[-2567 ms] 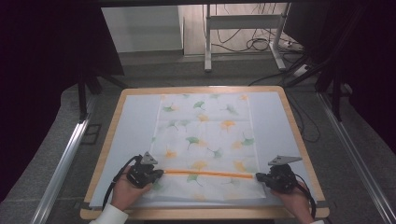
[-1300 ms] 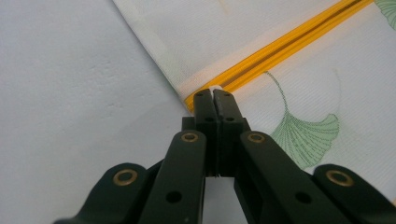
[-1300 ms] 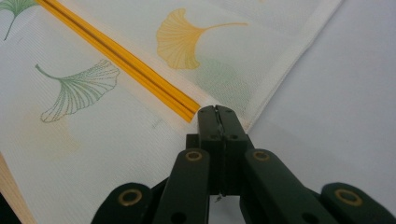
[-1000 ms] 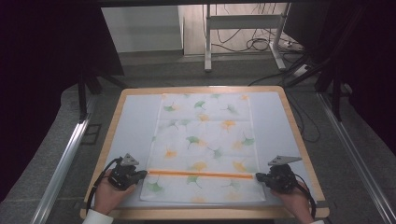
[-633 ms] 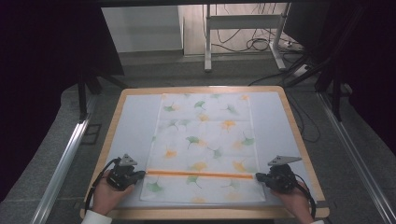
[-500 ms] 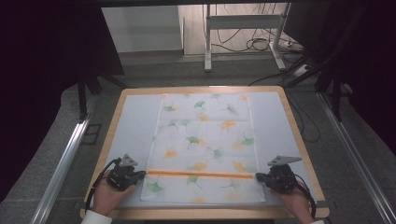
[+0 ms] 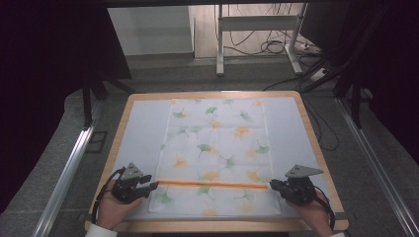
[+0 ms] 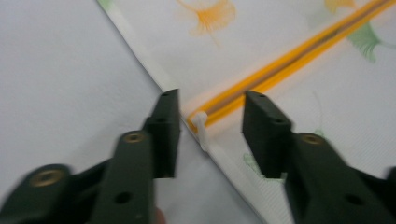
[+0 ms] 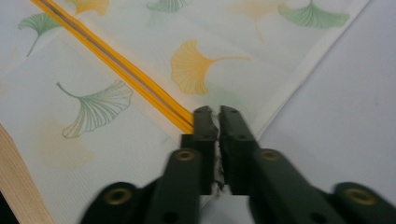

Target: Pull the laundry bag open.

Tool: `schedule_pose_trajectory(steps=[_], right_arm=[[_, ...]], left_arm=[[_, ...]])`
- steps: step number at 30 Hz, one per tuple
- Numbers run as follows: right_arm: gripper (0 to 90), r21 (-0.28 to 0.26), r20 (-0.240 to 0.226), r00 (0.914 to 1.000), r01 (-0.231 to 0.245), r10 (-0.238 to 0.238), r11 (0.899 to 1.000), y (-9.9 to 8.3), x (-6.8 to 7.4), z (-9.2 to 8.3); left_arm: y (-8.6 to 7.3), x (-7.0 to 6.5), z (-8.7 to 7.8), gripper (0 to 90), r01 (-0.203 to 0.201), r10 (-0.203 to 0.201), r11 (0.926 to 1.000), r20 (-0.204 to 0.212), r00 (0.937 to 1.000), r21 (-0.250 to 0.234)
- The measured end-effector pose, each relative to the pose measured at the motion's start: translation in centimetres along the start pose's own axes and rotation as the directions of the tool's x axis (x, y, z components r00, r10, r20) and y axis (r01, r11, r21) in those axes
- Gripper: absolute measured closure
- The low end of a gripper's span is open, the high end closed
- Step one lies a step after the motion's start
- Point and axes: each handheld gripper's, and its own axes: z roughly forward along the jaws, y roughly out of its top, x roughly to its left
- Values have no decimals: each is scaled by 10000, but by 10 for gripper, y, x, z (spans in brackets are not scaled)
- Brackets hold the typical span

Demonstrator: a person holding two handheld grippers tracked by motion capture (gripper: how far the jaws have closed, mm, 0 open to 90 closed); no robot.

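So the patterned zip bag (image 7: 216, 155) is lying flat in the middle of the tabletop (image 7: 141, 128), with its orange zipper (image 7: 213, 184) running across near the person's edge. The right gripper (image 9: 214, 114) is pinching the bag's right end of the zipper, jaws nearly together on the fabric. The left gripper (image 8: 210, 109) is standing open, jaws on either side of the little white zipper pull (image 8: 201, 128) without touching it.

Biggest risk I'm seeing: if the left jaws are closing slightly off, they're catching the fabric edge instead of that tiny pull, and it could slip out. If the right one is loosening, the whole bag is sliding along instead of unzipping.

Compared with the earlier frames, the left gripper is sitting further left, at the zipper's end, and its jaws have just been opening.
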Motion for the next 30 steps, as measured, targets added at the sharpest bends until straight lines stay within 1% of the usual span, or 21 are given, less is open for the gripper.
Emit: schedule_pose_trajectory(steps=[1,2,3,4,5,9,10,11,12,13,15,17,18,25,27,30], right_arm=[[701,-87,111,9999,-25,26,10000,0,-1,-2],[701,-87,111,9999,-25,26,10000,0,-1,-2],[625,-255,286,9996,-76,83,9996,-1,-5,-3],[625,-255,286,9996,-76,83,9996,-1,-5,-3],[599,-311,381,9990,-213,225,9993,-1,-8,-4],[544,-547,664,9957,-607,643,9967,-4,-21,-8],[533,-656,760,9943,-700,750,9954,-5,-26,-9],[516,-767,972,9906,-892,965,9931,-7,-33,-10],[516,-767,972,9906,-892,965,9931,-7,-33,-10],[500,-816,1117,9867,-1090,1177,9907,-9,-39,-11],[493,-898,1187,9837,-1245,1347,9882,-11,-42,-12],[487,-956,1231,9829,-1258,1372,9874,-12,-43,-13],[485,-964,1222,9833,-1237,1351,9876,-12,-42,-13],[456,-881,1254,9852,-1063,1169,9904,-12,-39,-12],[418,-859,1395,9831,-1068,1181,9906,-13,-40,-12],[395,-876,1475,9809,-1150,1270,9895,-14,-41,-12]], left_arm=[[1,3,-3,435,251,-256,9995,-260,9993,-194],[1,3,-3,414,251,-256,9995,-260,9993,-194],[1,8,-3,392,475,-485,9985,-373,9981,-261],[1,8,-3,377,475,-485,9985,-373,9981,-261],[1,11,-3,377,515,-527,9983,-447,9976,-276],[1,22,1,358,670,-700,9970,-844,9940,-376],[1,24,2,355,702,-736,9967,-932,9929,-397],[3,28,6,355,744,-794,9961,-1127,9905,-473],[3,28,6,355,744,-794,9961,-1127,9905,-473],[4,29,7,355,727,-783,9961,-1206,9896,-506],[6,31,12,354,627,-681,9971,-1338,9887,-440],[6,30,13,351,601,-653,9973,-1322,9891,-431],[6,29,12,351,519,-572,9977,-1319,9896,-432],[2,27,10,343,528,-581,9975,-1193,9912,-470],[0,28,11,339,457,-500,9982,-1223,9912,-378],[0,29,12,333,457,-491,9985,-1228,9912,-304]])
